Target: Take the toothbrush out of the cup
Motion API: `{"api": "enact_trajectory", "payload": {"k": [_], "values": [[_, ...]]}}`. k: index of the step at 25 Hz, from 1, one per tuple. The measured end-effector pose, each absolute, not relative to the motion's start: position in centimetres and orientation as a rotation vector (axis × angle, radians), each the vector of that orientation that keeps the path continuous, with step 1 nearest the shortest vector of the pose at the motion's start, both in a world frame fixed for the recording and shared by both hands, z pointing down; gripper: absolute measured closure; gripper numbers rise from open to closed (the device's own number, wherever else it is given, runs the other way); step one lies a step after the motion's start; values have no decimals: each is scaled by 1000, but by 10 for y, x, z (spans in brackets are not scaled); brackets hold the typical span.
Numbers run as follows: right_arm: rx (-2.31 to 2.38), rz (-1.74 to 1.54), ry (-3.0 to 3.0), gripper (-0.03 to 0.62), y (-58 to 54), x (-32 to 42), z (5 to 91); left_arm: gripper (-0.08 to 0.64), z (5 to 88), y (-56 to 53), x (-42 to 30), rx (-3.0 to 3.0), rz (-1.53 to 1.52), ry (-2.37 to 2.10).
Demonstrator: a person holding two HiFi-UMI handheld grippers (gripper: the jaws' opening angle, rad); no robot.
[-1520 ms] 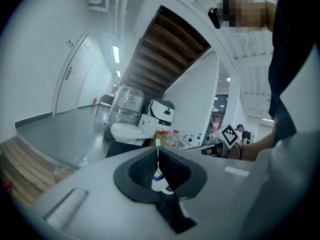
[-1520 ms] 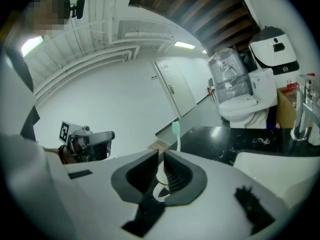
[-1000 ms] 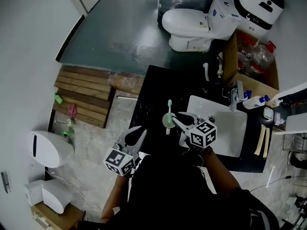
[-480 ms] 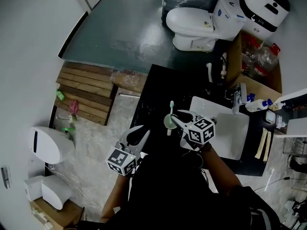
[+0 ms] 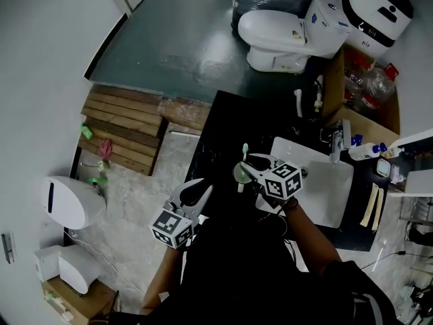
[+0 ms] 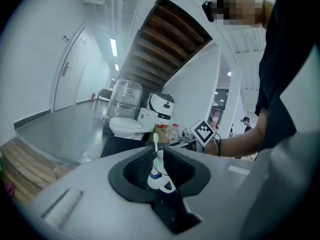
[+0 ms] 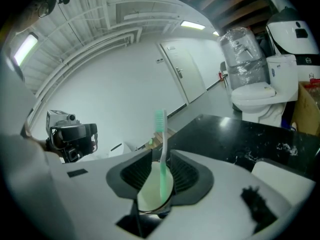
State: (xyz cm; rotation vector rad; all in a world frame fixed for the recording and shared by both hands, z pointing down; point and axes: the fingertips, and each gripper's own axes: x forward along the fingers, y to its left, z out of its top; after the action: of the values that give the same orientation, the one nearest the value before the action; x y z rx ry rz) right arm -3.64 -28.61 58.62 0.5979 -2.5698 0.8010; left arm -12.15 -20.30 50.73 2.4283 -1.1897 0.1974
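We see the right gripper (image 7: 161, 153) reaching to the cup (image 5: 239, 175) from about 4 o'clock. Its jaws are released and stand one on each side of the green toothbrush (image 7: 161, 134), above the cup's rim. A small gap shows on both sides of the handle, so nothing is grasped yet. We think they are placed so because the handle is the only free part, and closing here would catch it for a pull upward. The toothbrush stands nearly upright in the cup, bristles up. The left gripper (image 6: 158, 151) hangs at 7 o'clock from the cup, well apart, jaws released with nothing between them. We judge it is held out of the way.

The cup stands on a black glossy worktop (image 5: 216, 131) with pale veins, and a white sink (image 5: 318, 188) is set in at 3 o'clock. At 12 o'clock a white toilet (image 5: 281, 36) stands on a grey floor (image 5: 176, 39), and wooden slats (image 5: 122, 127) lie at 10 o'clock.
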Motion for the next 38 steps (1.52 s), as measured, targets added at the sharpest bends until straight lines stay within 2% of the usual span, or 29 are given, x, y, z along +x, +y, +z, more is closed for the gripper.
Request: {"api": "enact_trajectory", "payload": {"k": [9, 11, 38], "values": [[584, 737, -2552, 494, -287, -40, 590, 486, 509, -204, -125, 2416, 184, -1200], [593, 735, -2551, 545, -287, -38, 590, 486, 510, -202, -126, 2405, 173, -1200], [699, 642, -2631, 551, -281, -21, 542, 492, 502, -192, -119, 2446, 134, -1175]]}}
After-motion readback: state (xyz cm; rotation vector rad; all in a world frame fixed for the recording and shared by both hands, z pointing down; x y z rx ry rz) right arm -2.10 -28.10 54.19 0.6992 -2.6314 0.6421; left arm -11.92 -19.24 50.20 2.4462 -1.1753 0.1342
